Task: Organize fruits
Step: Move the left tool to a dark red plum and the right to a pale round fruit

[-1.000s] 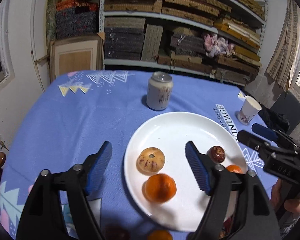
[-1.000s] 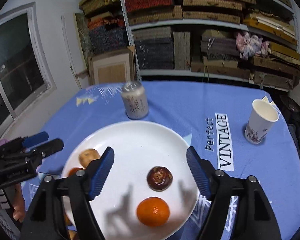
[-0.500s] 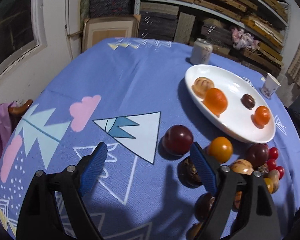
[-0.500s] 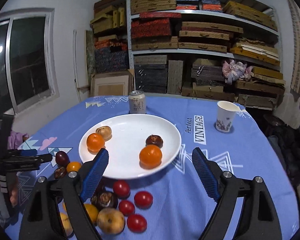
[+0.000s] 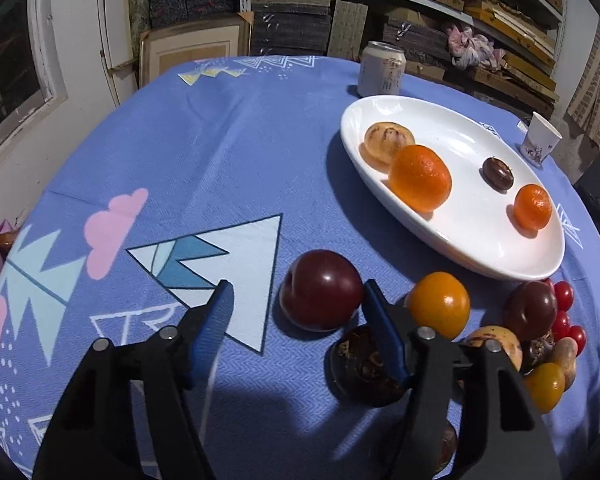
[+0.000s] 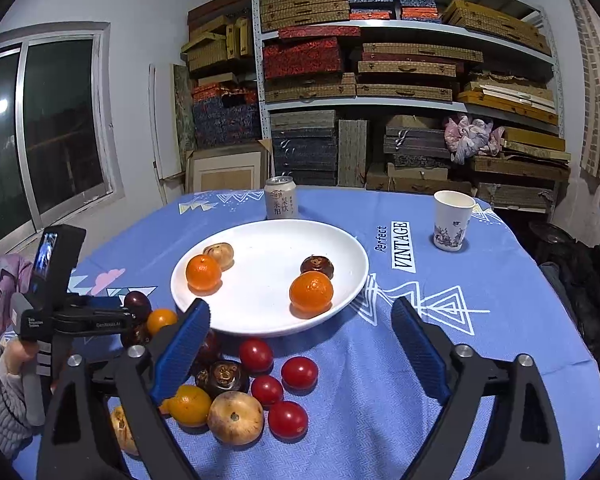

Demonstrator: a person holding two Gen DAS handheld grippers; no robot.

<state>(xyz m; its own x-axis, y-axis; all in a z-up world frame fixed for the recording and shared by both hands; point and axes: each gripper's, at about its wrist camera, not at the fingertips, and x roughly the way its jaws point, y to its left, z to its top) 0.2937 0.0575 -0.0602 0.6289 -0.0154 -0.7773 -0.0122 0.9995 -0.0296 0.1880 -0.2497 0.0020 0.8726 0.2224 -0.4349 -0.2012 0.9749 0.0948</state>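
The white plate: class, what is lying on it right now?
On the white plate lie two oranges, a tan fruit and a dark brown fruit. The plate's near rim is partly hidden behind the right gripper's finger.

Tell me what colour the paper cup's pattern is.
White paper cup with a bluish floral print, clearest in the right wrist view.

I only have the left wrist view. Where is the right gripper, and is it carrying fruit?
Observer: The right gripper hovers at the near side of the plate. Its fingers have just been opening, with nothing between them.
Operator: How many cherry tomatoes sit on the cloth? Mine are cut off.
Observer: Four cherry tomatoes, clustered just before the plate's near rim.
Operator: Anything between plate and cup?
Observer: Only the "Perfect VINTAGE" print on the cloth.
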